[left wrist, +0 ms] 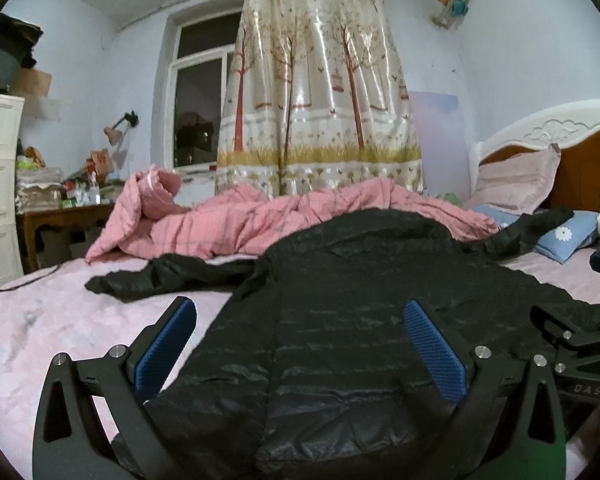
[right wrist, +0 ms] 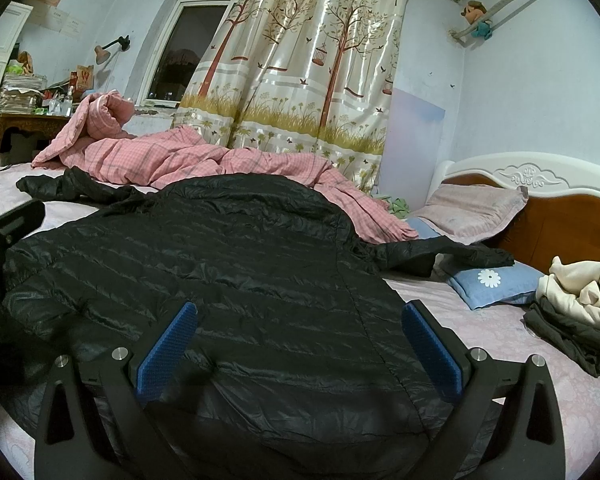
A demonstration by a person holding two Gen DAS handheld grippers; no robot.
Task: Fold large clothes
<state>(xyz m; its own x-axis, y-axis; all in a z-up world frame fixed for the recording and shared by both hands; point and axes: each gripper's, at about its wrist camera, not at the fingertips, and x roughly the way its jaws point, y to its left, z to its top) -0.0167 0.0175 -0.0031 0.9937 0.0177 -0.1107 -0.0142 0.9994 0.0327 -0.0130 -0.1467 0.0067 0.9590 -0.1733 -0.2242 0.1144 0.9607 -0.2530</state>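
Note:
A large black quilted puffer jacket (left wrist: 340, 300) (right wrist: 220, 260) lies spread flat on the pink bed, hem nearest me, sleeves stretched out to both sides. Its left sleeve (left wrist: 140, 280) (right wrist: 56, 186) lies toward the pink quilt; its right sleeve (right wrist: 440, 254) (left wrist: 532, 226) reaches the blue pillow. My left gripper (left wrist: 300, 320) hovers open over the jacket's lower left part, blue pads wide apart and empty. My right gripper (right wrist: 300, 320) stands open over the lower right part, nothing between its fingers. The right gripper's body (left wrist: 572, 344) shows at the right edge of the left wrist view.
A crumpled pink checked quilt (left wrist: 260, 220) (right wrist: 180, 156) lies behind the jacket. A blue flowered pillow (right wrist: 496, 284) and a pink pillow (right wrist: 472, 208) sit by the headboard (right wrist: 560, 216). Folded clothes (right wrist: 576, 312) are stacked at the right. A cluttered desk (left wrist: 60, 208) stands at the left.

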